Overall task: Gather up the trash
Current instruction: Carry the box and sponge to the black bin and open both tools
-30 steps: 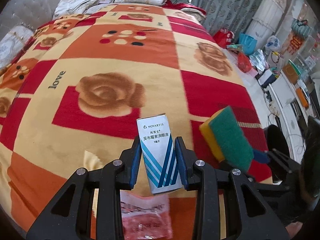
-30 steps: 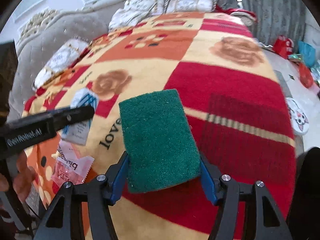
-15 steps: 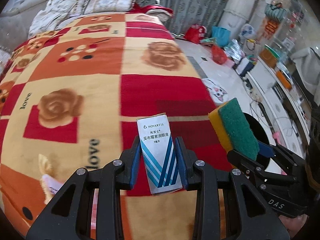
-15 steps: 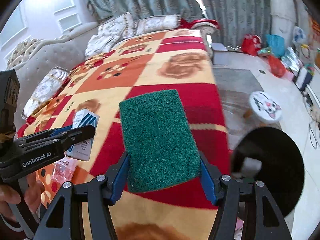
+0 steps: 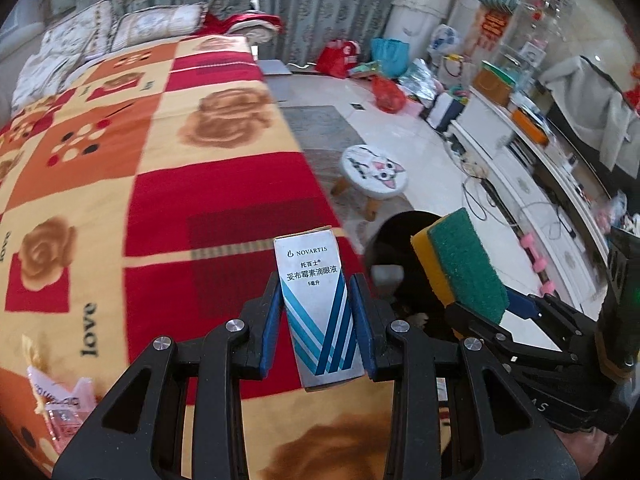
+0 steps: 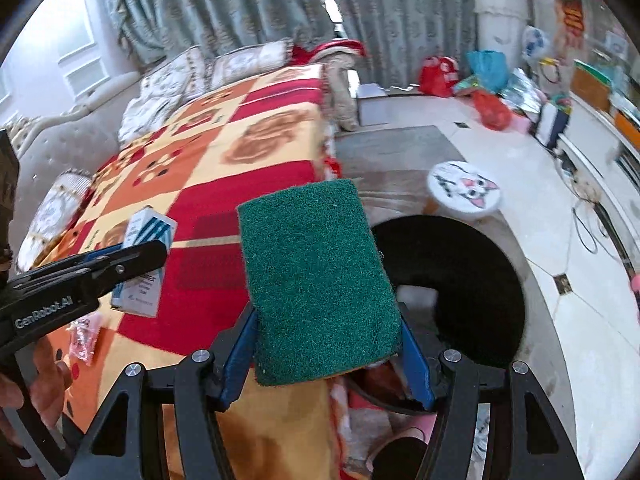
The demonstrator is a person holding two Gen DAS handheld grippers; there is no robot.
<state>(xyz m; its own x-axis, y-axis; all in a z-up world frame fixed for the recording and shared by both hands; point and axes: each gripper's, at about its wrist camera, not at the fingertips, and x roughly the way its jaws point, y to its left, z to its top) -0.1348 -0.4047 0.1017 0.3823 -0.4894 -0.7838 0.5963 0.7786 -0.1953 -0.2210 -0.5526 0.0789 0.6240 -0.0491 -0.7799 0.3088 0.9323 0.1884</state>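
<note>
carrying stage: left gripper [image 5: 318, 310] jaws clamp the eye-drop box [image 5: 316, 304], right gripper [image 6: 326, 346] the sponge [image 6: 316, 280]; next, drop both into the black bin [image 6: 472, 276] beside the bed [image 6: 224, 184]

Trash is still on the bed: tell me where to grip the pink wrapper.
Probably its crumpled upper edge, coming down from above: the pink wrapper lies nearly flat on the soft blanket, so only that raised edge gives something to pinch.
</note>
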